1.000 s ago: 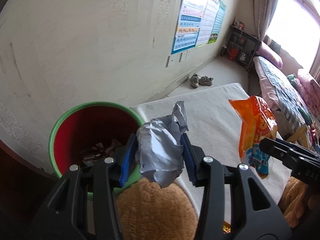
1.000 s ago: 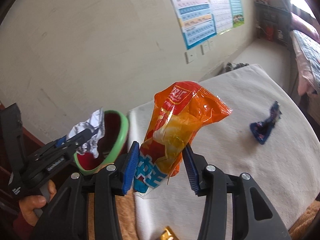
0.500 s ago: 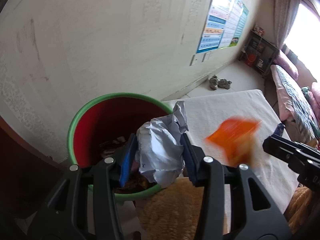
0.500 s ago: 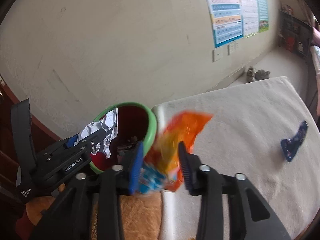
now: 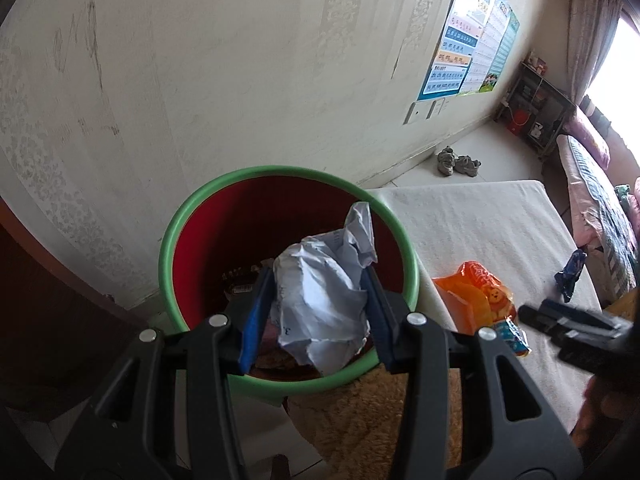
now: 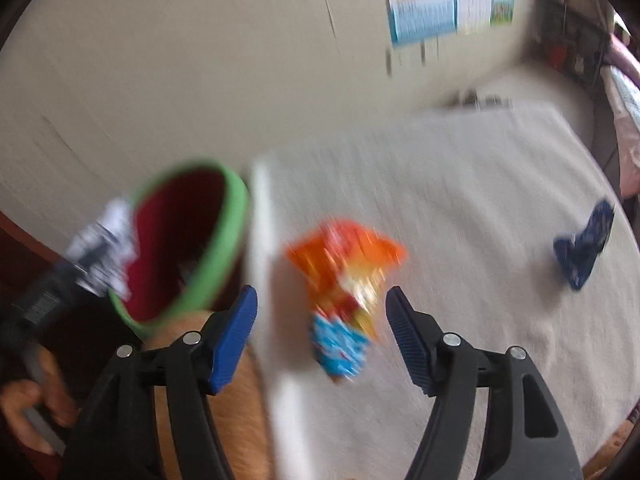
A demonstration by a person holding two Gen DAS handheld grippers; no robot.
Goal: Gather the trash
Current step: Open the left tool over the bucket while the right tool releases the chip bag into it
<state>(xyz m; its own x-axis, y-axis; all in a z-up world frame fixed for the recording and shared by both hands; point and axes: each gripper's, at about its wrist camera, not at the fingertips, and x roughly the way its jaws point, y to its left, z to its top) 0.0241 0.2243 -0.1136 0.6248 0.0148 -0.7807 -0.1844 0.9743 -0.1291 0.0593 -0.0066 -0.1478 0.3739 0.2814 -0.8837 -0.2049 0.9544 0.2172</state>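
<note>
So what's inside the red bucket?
Inside the red bucket some dark wrappers lie at the bottom. The crumpled paper held in the left tool covers the rest, so I can't tell what else is there.

Daylight is admitted from a blown-out window [image 5: 616, 64] at the far right — the wall [image 5: 240, 60] is evenly lit. The right wrist view is smeared by motion blur. Edges are bent and vignetted by fisheye distortion.
</note>
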